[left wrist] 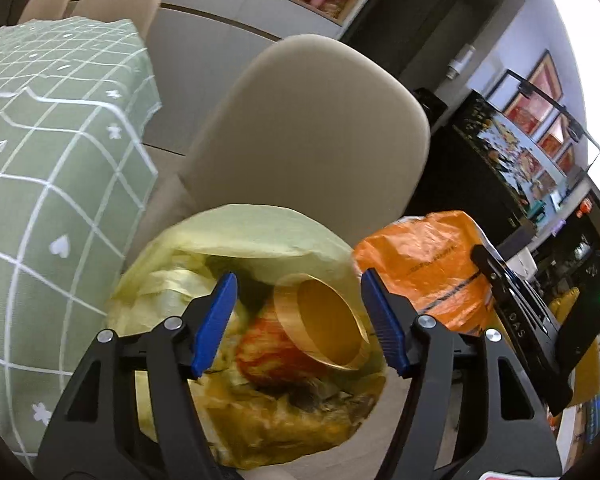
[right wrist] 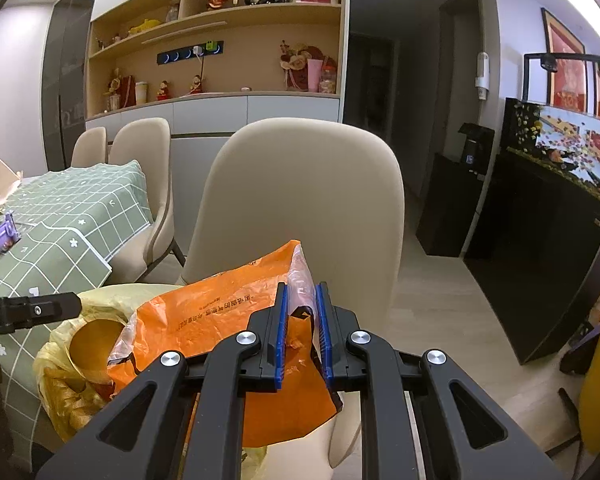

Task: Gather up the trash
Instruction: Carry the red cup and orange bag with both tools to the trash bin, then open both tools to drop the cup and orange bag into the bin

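Note:
A yellow trash bag (left wrist: 260, 236) sits open on a beige chair seat, with a round paper bowl (left wrist: 324, 320) and food scraps inside. My left gripper (left wrist: 300, 316) is open, its jaws spread over the bag's mouth and empty. An orange plastic bag (left wrist: 420, 268) hangs at the right of the yellow bag. My right gripper (right wrist: 302, 328) is shut on the orange plastic bag (right wrist: 220, 312) and holds it just above and to the right of the yellow trash bag (right wrist: 60, 384). The left gripper's finger (right wrist: 32, 312) shows at the left of the right wrist view.
The beige chair back (right wrist: 300, 200) rises behind the bags. A table with a green checked cloth (left wrist: 48, 160) stands to the left, with small items (right wrist: 4, 236) on it. More chairs (right wrist: 140, 148) stand beyond. A dark cabinet with a fish tank (right wrist: 540, 220) is to the right.

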